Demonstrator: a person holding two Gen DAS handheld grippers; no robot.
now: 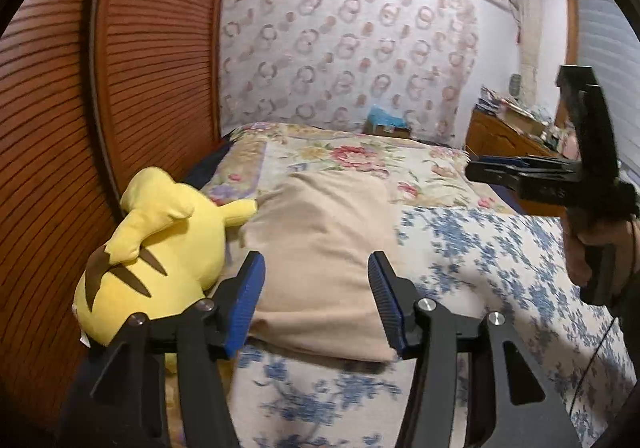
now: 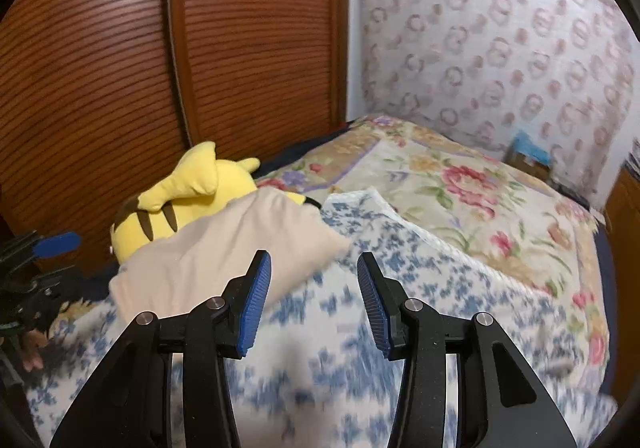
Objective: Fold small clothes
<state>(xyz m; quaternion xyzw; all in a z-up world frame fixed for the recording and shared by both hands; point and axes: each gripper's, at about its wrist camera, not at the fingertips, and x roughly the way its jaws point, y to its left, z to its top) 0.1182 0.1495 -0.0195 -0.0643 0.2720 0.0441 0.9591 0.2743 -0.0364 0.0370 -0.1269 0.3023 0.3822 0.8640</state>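
Observation:
A folded beige garment [image 1: 320, 248] lies on the bed beside a yellow plush toy. In the left wrist view my left gripper [image 1: 316, 268] hovers over its near edge, jaws open, blue pads clear of the cloth. My right gripper [image 1: 480, 167] hangs in the air at the right, held by a hand [image 1: 592, 252], away from the garment. In the right wrist view the right gripper [image 2: 314, 264] stands open with nothing between its pads; the beige garment [image 2: 224, 248] lies ahead and to the left. The left gripper [image 2: 60, 242] shows at the left edge.
The yellow plush toy [image 1: 160, 248] rests against a slatted wooden door [image 1: 120, 87]. A blue-flowered blanket [image 1: 500, 268] covers the near bed, a rose-patterned spread [image 1: 360, 155] the far part. A cluttered wooden dresser [image 1: 508, 131] stands at the far right.

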